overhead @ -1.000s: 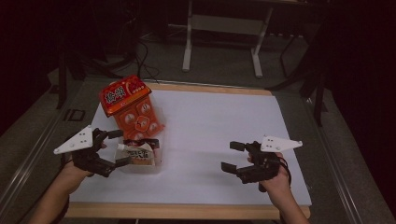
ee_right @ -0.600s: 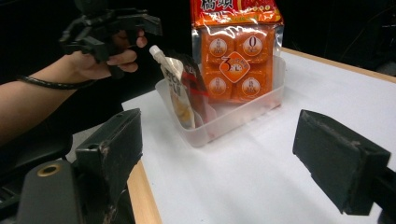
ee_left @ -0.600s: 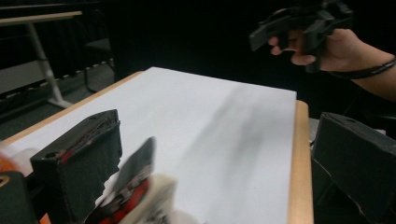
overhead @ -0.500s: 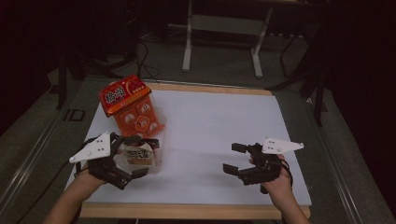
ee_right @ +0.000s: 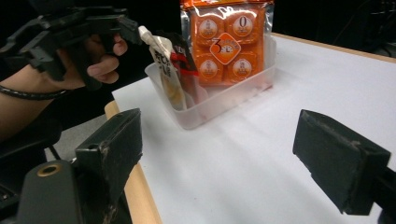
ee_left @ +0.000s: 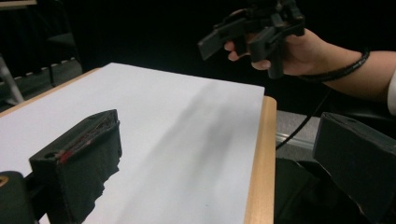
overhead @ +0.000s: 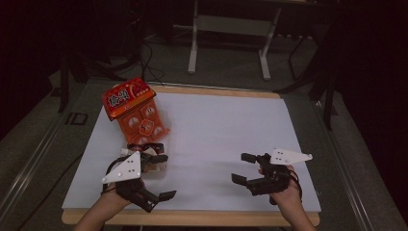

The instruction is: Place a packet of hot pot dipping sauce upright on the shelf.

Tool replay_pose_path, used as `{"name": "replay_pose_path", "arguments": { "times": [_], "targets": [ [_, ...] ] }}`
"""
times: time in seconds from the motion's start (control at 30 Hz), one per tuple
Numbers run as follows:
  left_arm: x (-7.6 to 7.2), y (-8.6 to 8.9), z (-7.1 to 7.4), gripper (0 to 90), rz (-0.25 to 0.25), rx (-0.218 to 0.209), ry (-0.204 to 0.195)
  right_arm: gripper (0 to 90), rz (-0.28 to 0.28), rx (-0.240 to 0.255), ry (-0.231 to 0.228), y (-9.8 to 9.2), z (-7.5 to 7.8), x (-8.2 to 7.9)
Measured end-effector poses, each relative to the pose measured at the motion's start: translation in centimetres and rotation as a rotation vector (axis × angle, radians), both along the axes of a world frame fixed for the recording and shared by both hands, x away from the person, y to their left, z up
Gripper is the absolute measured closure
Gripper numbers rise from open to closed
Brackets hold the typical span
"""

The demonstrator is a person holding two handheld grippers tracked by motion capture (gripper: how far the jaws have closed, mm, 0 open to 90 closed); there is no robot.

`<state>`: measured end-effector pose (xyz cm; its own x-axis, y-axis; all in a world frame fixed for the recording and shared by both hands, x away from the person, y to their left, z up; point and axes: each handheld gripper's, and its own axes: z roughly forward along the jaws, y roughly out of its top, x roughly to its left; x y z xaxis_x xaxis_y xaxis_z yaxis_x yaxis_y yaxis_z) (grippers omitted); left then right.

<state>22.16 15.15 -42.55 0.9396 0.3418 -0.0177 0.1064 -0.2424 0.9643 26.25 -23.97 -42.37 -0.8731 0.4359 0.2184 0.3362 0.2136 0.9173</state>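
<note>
A: Why is the left gripper [overhead: 153,177] spread wide by the clear tub [ee_right: 219,100]?

B: It grips nothing. The orange snack bag [overhead: 136,112] leans in the tub with 2 pouches [ee_right: 163,60], I think.

A: And the right gripper [overhead: 244,168]?

B: Also spread wide, waiting over bare white table [overhead: 226,130].

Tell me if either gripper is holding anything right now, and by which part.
Nothing is held. The left gripper has its jaws wide apart beside the clear plastic bin, and the right gripper is open over bare white table.
</note>
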Motion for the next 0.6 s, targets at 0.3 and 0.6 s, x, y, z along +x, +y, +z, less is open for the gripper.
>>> {"name": "replay_pose_path", "arguments": {
  "times": [0.3, 0.6],
  "targets": [
    [-0.7, -1.5, -1.1, 1.5, -0.041, 0.003, 0.018, 15.6, -0.013, -0.018, 0.019, -0.1, -1.9, -0.3],
    [-0.7, -2.6, -2.5, 1.5, -0.063, 0.011, 0.043, 15.6, -0.016, -0.045, 0.017, 0.1, -3.1, -0.3]
  ]
}}
